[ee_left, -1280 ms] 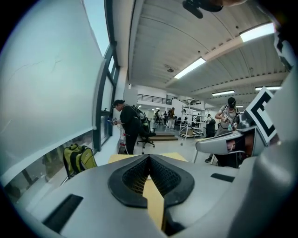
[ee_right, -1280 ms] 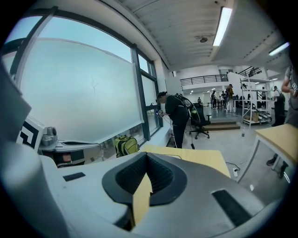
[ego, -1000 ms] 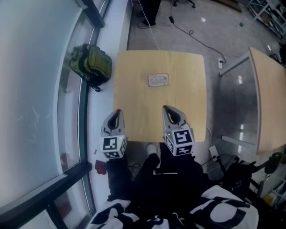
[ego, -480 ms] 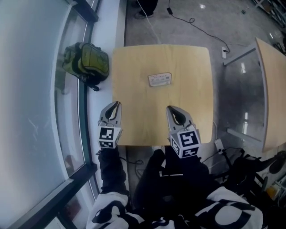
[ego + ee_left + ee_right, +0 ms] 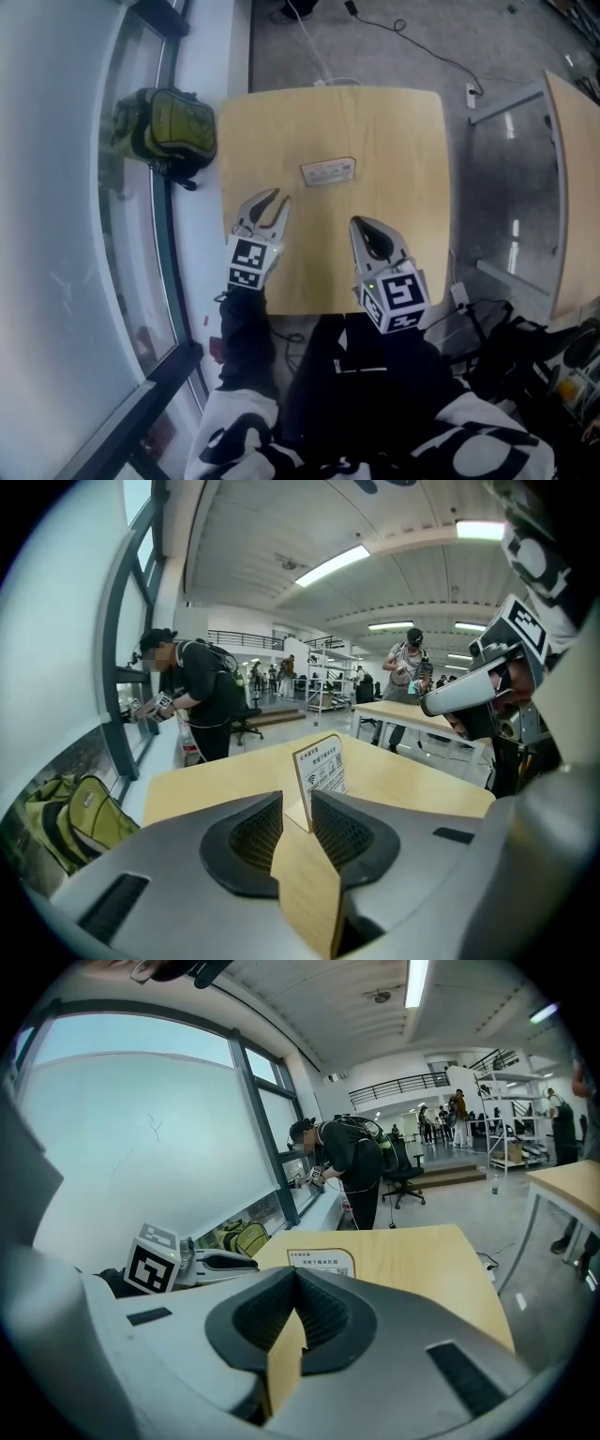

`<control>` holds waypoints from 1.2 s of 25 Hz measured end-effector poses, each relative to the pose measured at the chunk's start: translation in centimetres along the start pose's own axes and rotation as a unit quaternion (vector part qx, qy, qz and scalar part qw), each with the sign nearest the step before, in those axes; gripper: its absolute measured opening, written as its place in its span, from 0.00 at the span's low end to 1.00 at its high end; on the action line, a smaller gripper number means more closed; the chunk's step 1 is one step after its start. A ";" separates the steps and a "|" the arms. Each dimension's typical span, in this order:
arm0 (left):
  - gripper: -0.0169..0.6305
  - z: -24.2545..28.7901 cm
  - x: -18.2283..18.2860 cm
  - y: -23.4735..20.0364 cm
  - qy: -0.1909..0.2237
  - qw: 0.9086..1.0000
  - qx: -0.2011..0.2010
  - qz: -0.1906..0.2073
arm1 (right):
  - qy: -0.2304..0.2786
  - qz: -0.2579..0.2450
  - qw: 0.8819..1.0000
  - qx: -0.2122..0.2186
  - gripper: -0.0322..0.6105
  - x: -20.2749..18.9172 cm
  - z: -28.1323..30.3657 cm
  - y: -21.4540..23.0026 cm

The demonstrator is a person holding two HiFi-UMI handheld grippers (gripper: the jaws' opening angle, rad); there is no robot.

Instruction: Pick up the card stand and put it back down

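Lining up on the small white printed card stand, nothing gripped.
My left hand-held gripper has just been opening: jaws slightly spread, nothing between the pads, the stand upright beyond its tips, mid-way across the pale wooden surface. My right hand-held gripper is pressed together, empty, near the front edge.

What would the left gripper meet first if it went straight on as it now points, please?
Probably the card stand, dead ahead; the left gripper has just been opening its jaws, with nothing between them.
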State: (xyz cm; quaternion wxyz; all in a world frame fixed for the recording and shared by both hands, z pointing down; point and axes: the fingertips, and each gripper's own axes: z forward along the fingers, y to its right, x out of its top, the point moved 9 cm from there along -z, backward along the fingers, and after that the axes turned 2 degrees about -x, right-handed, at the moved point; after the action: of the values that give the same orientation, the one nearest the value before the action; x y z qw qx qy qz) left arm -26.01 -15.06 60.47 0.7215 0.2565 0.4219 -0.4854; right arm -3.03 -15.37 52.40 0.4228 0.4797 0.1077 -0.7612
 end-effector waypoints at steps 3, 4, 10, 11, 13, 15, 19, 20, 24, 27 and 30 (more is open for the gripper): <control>0.29 1.9 0.2 0.2 -0.006 0.999 -0.037 0.000 | -0.006 0.005 1.000 -0.003 0.08 -0.1 0.4 0.7; 0.35 2.5 0.2 0.3 -0.008 0.999 -0.047 -0.001 | -0.008 0.007 1.000 -0.004 0.08 -0.2 0.5 1.0; 0.42 6.1 0.6 0.4 -0.013 0.997 -0.082 0.001 | -0.016 0.015 1.000 -0.011 0.08 -0.3 1.0 2.6; 0.42 6.7 0.7 0.5 -0.013 0.996 -0.086 0.001 | -0.017 0.017 1.000 -0.012 0.08 -0.3 1.1 2.9; 0.42 7.7 1.1 0.6 -0.010 0.995 -0.095 -0.002 | -0.019 0.020 1.000 -0.012 0.08 -0.3 1.2 3.4; 0.42 8.4 1.4 0.9 -0.005 0.994 -0.106 -0.003 | -0.016 0.021 1.000 -0.008 0.08 -0.3 1.2 3.8; 0.42 9.8 1.9 1.0 -0.001 0.992 -0.124 0.002 | -0.020 0.024 0.999 -0.015 0.08 -0.3 1.3 4.5; 0.42 10.0 1.9 1.0 0.000 0.991 -0.131 0.001 | -0.020 0.025 0.999 -0.014 0.08 -0.3 1.3 4.6; 0.40 10.7 1.7 1.5 0.020 0.984 -0.179 -0.008 | -0.021 0.032 0.999 -0.015 0.08 -0.5 1.1 5.0; 0.38 11.0 1.7 1.4 0.027 0.979 -0.199 -0.021 | -0.019 0.034 0.999 -0.017 0.08 -0.5 1.0 5.2; 0.33 11.2 1.8 1.1 0.042 0.977 -0.205 -0.037 | -0.019 0.038 0.999 -0.015 0.08 -0.6 0.9 5.4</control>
State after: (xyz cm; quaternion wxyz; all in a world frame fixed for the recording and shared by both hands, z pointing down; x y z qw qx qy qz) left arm -20.66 -24.26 64.63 0.7219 0.1072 0.5515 -0.4040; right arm 0.58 -18.91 54.66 0.4600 0.4630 0.0928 -0.7519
